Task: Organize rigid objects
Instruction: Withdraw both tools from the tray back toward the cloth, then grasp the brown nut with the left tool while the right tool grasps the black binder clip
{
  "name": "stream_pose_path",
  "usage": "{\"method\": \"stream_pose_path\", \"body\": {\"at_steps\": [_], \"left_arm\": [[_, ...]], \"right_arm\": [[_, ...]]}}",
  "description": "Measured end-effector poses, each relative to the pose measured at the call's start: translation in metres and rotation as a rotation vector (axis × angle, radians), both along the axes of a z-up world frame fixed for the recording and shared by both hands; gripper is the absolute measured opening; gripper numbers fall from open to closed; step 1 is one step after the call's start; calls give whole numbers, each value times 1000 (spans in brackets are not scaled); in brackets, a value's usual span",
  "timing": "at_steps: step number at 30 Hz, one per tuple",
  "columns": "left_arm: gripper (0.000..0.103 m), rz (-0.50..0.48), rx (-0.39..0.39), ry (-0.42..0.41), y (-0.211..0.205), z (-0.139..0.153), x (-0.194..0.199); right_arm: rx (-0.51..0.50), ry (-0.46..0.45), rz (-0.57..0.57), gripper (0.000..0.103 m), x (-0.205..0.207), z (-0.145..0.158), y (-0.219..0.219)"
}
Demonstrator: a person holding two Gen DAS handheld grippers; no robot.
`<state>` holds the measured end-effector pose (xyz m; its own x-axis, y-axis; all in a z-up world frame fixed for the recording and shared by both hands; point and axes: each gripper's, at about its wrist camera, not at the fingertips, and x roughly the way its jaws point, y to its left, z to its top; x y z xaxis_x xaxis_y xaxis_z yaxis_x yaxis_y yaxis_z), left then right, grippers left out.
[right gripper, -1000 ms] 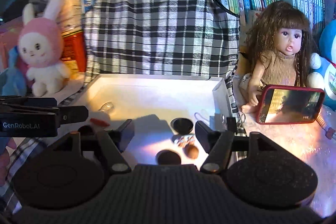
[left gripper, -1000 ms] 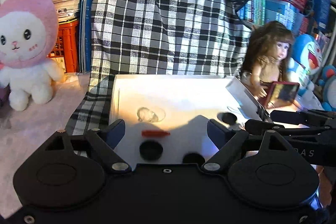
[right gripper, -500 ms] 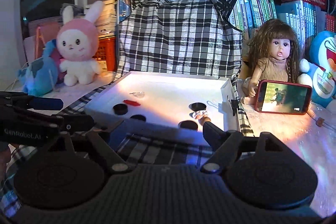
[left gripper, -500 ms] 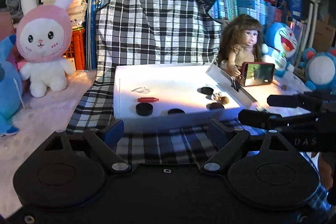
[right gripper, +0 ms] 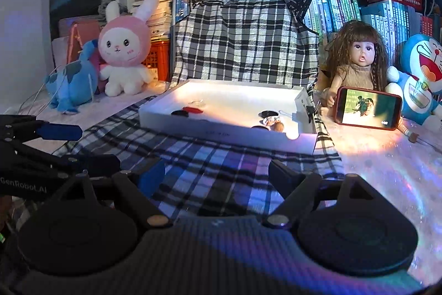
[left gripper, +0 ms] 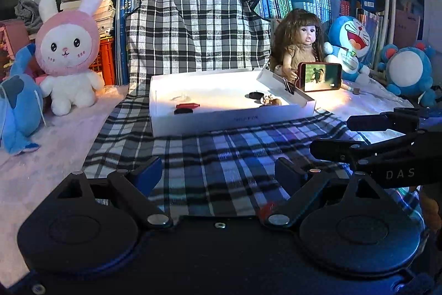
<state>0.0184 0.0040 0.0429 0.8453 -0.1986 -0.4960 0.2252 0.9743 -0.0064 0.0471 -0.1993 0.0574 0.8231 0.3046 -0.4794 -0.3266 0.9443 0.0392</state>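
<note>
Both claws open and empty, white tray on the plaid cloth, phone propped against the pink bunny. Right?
One error: the phone leans against the doll, not the pink bunny, as the right wrist view shows. Both claws, left claw and right claw, open and empty; white tray on plaid cloth.

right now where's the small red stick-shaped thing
In both wrist views the small red stick-shaped piece lies inside the shallow white box, toward its left half, just behind a black round disc and in front of a clear plastic piece.
</note>
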Motion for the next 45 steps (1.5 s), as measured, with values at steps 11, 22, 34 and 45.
{"method": "stream_pose_path", "body": {"at_steps": [11,22,34,45], "left_arm": [[88,50,1,-21,15,-17,-31],[56,30,-81,37,33,-21,-55],[44,27,-81,48,30,-21,-54],[35,79,-70,71,24,-31,-29]], "right_arm": [[-27,-5,77,90,-37,-12,7],[-35,62,246,88,-61,-19,20],[-94,88,325,46,-65,-32,62],[-92,104,215,45,-58,-30,35]]}}
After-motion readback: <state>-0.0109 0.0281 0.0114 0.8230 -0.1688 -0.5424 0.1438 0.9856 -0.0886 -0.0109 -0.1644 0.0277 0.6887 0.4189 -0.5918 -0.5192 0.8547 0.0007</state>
